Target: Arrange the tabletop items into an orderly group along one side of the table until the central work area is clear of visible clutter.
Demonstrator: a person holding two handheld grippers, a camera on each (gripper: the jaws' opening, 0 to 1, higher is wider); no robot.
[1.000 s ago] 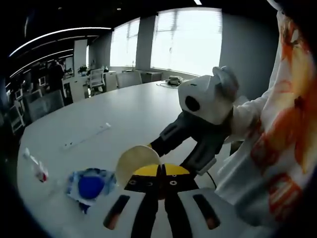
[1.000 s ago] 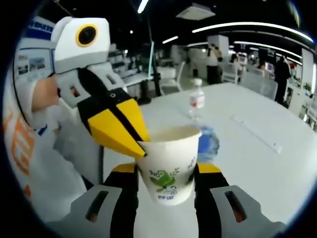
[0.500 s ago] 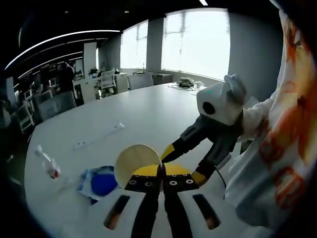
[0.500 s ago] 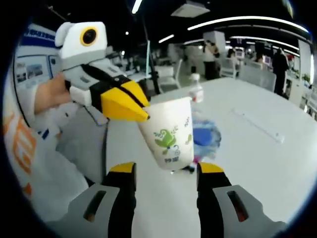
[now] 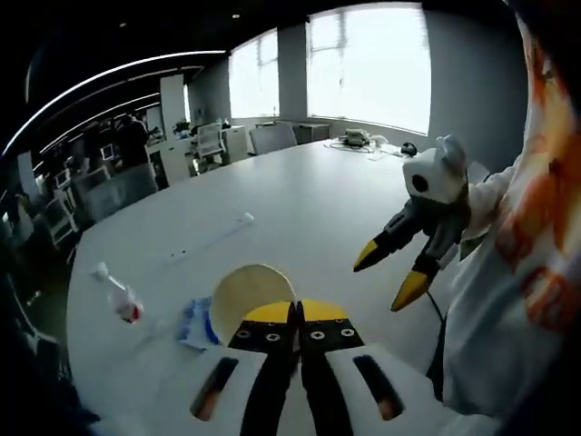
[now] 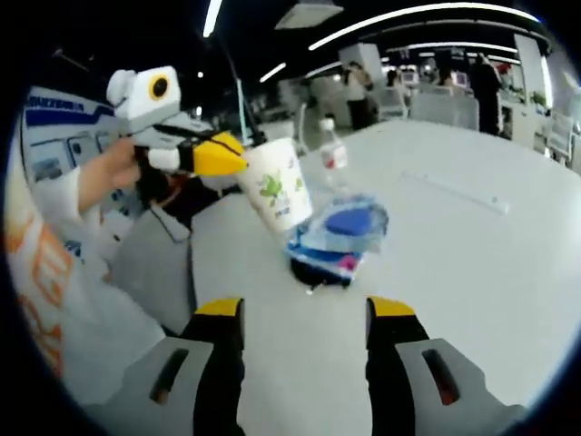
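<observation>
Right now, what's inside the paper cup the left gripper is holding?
In the left gripper view, the paper cup mouth shows a bare pale inner wall, no contents visible. The left gripper, clamped on its rim, covers the lower part, so the bottom can't be checked.

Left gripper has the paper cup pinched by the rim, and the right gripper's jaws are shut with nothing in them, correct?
Not quite. The right gripper is open, its jaws spread wide, as the right gripper view shows. The left gripper does pinch the paper cup by the rim.
</observation>
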